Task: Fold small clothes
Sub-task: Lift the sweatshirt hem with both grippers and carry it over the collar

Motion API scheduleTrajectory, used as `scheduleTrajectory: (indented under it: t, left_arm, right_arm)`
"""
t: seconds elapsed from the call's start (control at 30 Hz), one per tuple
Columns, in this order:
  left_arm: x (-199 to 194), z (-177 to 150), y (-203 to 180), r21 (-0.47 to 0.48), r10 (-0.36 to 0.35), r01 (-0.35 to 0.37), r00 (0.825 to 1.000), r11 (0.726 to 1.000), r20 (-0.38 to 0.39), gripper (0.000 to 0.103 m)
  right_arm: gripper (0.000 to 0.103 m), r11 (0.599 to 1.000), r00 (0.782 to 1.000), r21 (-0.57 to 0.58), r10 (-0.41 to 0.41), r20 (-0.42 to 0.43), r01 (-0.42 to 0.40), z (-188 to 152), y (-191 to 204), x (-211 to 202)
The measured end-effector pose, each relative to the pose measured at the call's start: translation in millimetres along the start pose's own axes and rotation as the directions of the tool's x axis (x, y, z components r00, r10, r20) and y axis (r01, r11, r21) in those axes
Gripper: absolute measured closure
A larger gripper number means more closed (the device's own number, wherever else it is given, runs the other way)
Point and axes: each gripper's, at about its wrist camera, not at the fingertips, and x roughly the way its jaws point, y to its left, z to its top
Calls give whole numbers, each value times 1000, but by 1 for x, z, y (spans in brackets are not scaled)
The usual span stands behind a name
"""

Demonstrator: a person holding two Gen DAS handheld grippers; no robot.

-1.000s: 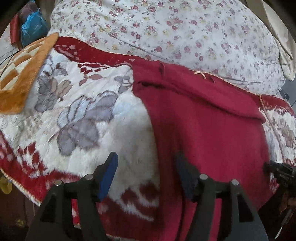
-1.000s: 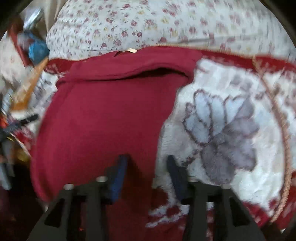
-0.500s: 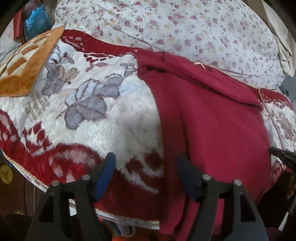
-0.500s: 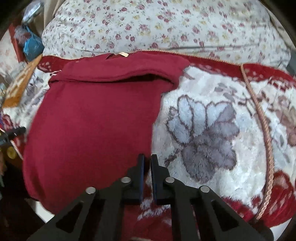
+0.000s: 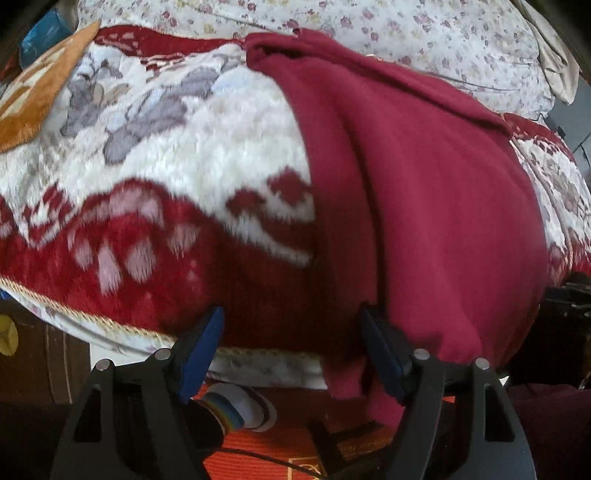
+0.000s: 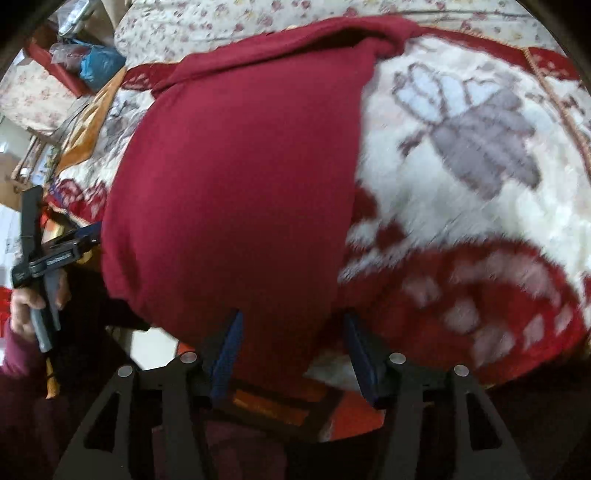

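A dark red garment lies lengthwise on a plush red and white floral blanket, its lower end hanging over the bed's near edge. It also shows in the right wrist view. My left gripper is open at the bed edge, its jaws astride the garment's lower left corner. My right gripper is open, its jaws astride the garment's lower right corner. The left gripper, held in a hand, shows at the left of the right wrist view.
A floral quilt is heaped behind the garment. An orange cushion lies at the far left of the bed. A blue bag sits beyond it. An orange floor mat and a small roll lie below the bed edge.
Both grippers have dropped and pulled back to the bed's near edge. The right gripper, shut half a second ago, has opened around the garment's hem. The left gripper stayed open.
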Motion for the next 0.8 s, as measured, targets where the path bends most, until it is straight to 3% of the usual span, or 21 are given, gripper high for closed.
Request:
scheduleTrajectory:
  t: [0.17,0.4,0.5,0.6,0.7,0.73,0.77,0.8]
  left_arm:
    - [2,-10,-4,43,-6,7,1000,999,-28,29]
    - [11,-18,-5,52,1,3,997,999,-74,33]
    - [12,-19,-7,48,6,-3,998,999,-69,33]
    - [14,-21,-7,6,-49,49,996,999,-81,33]
    - [16,-21,-9,-1,-40,40,996,999,-78,33]
    - [15,-21,-9,-13,-40,39,996,999,-77,36]
    - [15,-21,-9,-23,-49,47,996,999,-77,41]
    - [16,-22,-8,-32,-69,66,994,997,-82,55]
  right_arm:
    - [36,1000,1000,-24,0,-31,-1,-1,4,8]
    - [36,999,993,-32,23,-117,-27,-10,7,28]
    - [36,999,992,-22,30,-121,-33,-10,10,36]
    - [36,999,993,-20,30,-116,-33,-10,12,40]
    - [36,999,993,-15,32,-110,-34,-10,12,43]
    - [39,999,993,-17,29,-110,-31,-11,10,43]
    - [53,999,993,-28,20,-112,-23,-11,10,44]
    - [63,999,994,-44,8,-109,-12,-11,13,44]
